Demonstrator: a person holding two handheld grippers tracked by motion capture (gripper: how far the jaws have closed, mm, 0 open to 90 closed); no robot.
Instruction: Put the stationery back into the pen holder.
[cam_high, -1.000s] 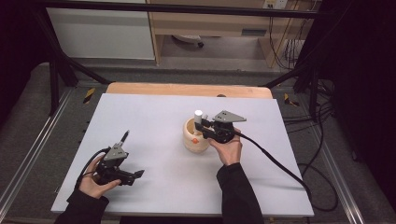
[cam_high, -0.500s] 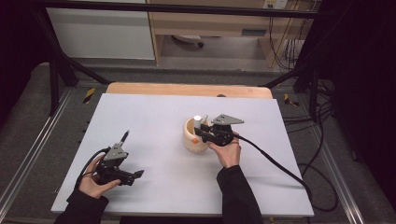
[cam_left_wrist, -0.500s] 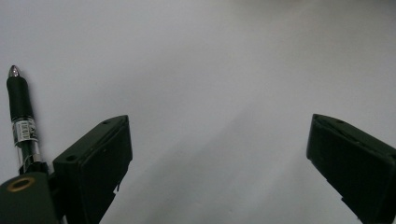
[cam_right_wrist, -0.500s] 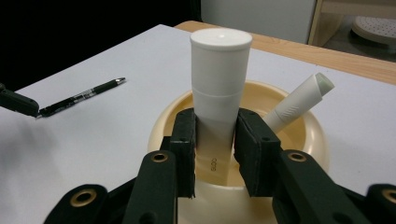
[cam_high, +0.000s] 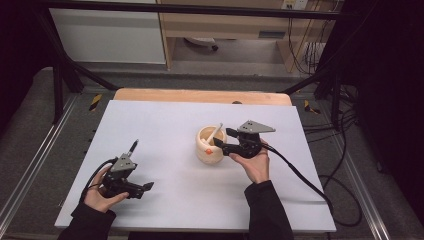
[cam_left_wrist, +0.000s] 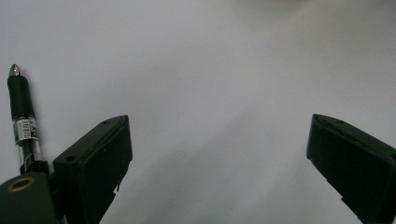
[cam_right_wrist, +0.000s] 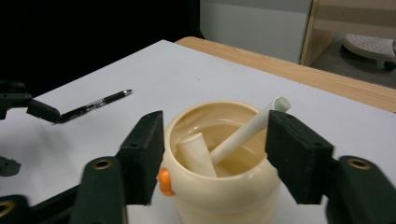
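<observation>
Two white pens in a cream cup, one black pen on the table

The black pen (cam_left_wrist: 21, 126) carries a white label, its print too small to read. The cream cup (cam_right_wrist: 224, 179), with an orange knob, sits mid-table between the right gripper (cam_right_wrist: 215, 144) jaws, which have just opened and grip nothing. The left gripper (cam_left_wrist: 219, 154) gapes wide, empty, beside the black pen.

No text, brand or number can be read anywhere. The black pen (cam_left_wrist: 22, 122) lying on the table carries a small white label with dark print in the left gripper view, but the print is too small and blurred to make out.
</observation>
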